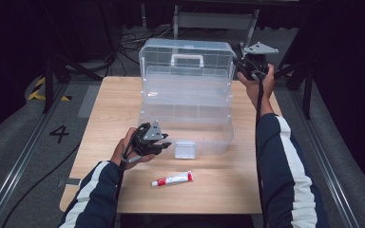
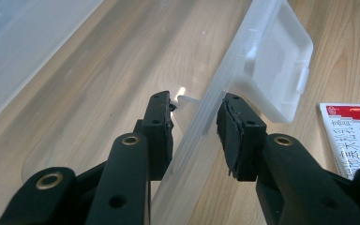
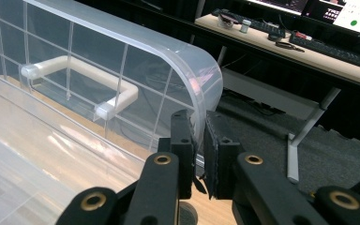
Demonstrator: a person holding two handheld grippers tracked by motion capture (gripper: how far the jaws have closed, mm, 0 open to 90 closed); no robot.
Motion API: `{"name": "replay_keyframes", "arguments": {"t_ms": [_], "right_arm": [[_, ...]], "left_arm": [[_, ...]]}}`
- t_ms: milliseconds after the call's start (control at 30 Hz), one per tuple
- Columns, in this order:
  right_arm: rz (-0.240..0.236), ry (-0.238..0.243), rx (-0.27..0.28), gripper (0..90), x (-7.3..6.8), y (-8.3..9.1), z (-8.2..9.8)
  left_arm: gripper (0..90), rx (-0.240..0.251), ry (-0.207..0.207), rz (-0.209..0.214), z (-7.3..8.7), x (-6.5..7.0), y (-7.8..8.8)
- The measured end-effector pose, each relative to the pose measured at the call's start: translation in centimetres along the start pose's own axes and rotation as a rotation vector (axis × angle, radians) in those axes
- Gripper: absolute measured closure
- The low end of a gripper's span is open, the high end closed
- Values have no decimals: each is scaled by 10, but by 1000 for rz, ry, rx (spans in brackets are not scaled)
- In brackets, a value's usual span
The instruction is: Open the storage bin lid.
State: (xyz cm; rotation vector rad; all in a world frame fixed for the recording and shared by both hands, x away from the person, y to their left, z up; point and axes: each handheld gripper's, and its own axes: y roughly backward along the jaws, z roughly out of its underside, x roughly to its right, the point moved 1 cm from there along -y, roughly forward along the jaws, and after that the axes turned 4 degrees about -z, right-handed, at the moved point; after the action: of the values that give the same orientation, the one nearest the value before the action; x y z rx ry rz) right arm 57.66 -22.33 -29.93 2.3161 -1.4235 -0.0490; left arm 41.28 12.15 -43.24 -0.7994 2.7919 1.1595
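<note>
A clear plastic storage box stands on the wooden table with its lid swung upright; the lid carries a white handle. My left gripper sits at the box's front left, and its jaws close on the thin clear front rim. Beside the rim hangs the box's clear latch flap. My right gripper is at the back right, shut on the lid's curved right edge. A red-and-white tube lies in front of the box, at the right edge of the left gripper view as tube.
The latch flap rests on the table just ahead of the box front. Behind the table are cables on the floor and a metal frame. A desk with keyboards stands beyond the lid in the right gripper view.
</note>
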Motion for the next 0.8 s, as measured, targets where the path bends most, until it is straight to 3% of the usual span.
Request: {"name": "replay_keyframes", "arguments": {"t_ms": [167,800], "right_arm": [[-1,-2,-14,828,3,-8,-2],[-9,-34,-35,825,12,-28,-3]], "left_arm": [[663,9,3,17,1,-2,0],[663,5,10,10,1,1,0]]}}
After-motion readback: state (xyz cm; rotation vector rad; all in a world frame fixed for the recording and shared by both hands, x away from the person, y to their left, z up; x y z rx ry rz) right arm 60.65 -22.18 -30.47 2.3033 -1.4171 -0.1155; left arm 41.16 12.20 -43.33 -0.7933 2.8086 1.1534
